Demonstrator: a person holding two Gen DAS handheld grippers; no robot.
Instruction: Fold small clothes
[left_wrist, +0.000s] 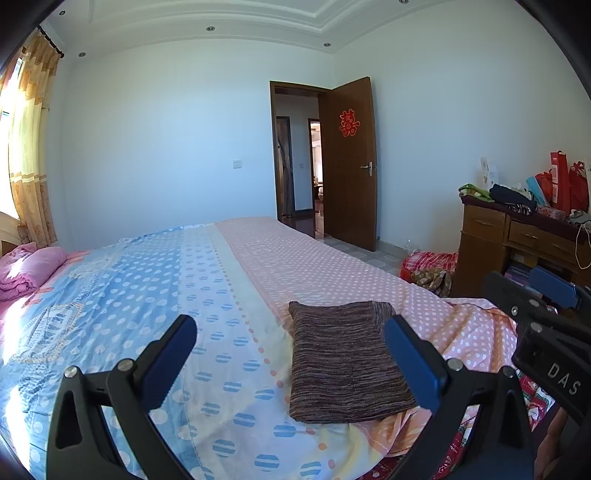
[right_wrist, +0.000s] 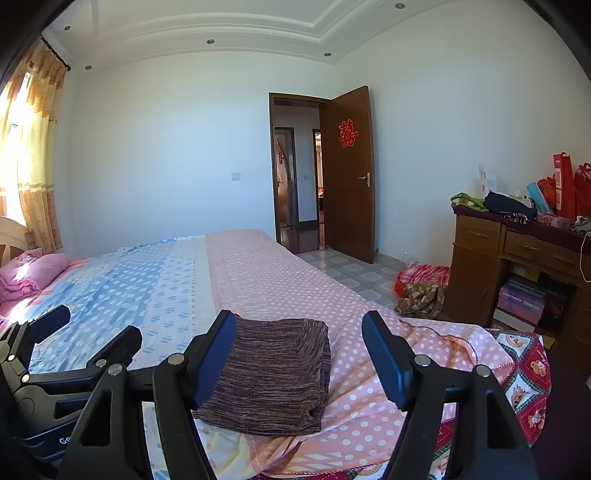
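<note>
Both blue-padded tools hang spread and empty over the near edge of the bed (left_wrist: 258, 266): left hand-held gripper (left_wrist: 291, 332), right hand-held gripper (right_wrist: 299, 332). Between them, on the dotted sheet, lies the folded knit garment (right_wrist: 273, 373), apparently finished and released.

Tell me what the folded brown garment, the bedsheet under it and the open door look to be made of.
Folded garment: apparently a knit, marled brown-purple yarn in fine streaks, matte and soft.
Bedsheet: thin printed woven cloth, likely cotton, polka dots, creasing at the edge.
Door: dark brown wood or wood veneer, smooth low sheen, metal handle.
</note>
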